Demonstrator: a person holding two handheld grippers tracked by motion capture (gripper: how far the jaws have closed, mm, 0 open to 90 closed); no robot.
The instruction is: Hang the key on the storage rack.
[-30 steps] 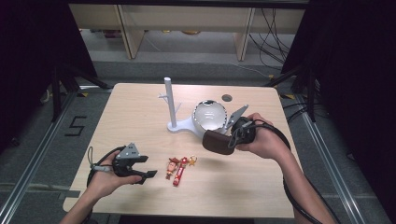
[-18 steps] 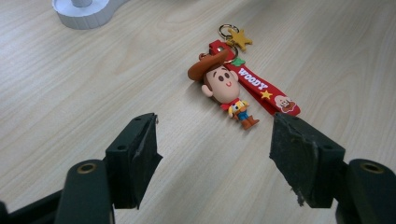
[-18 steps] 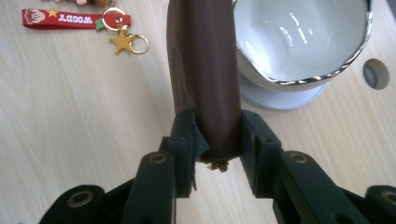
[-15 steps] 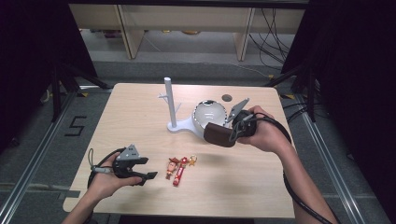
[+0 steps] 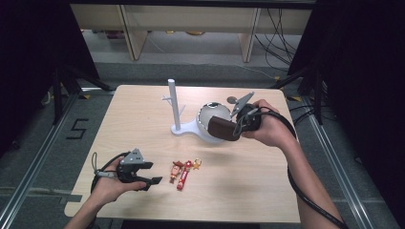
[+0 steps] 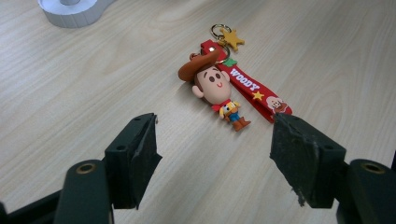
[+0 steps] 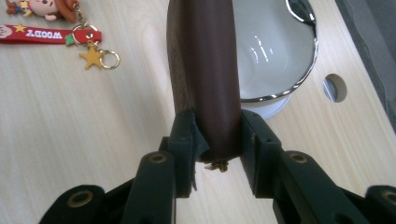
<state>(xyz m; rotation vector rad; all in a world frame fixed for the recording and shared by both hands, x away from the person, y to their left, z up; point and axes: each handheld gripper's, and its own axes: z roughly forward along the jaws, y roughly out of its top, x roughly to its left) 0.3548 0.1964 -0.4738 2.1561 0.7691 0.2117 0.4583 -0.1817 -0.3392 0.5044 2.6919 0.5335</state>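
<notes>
A brown case (image 7: pixel 205 79) is pinched between the jaws of the right gripper (image 7: pixel 217 149), which squeeze it from both sides. The case is held up above the table (image 5: pixel 248 191), just in front of a shiny white bowl (image 7: pixel 271 46). Beside the bowl stands a white post (image 5: pixel 173 102) on a flat white base (image 6: pixel 74 11). A small round hole (image 7: pixel 334 87) is in the table near the bowl. Nearer the front a cowboy keychain (image 6: pixel 219 88) lies flat, with a red strap (image 6: pixel 252 91) and a gold star (image 6: pixel 230 39). The left gripper (image 6: pixel 215 149) sits low just beside it, jaws wide apart and holding nothing
</notes>
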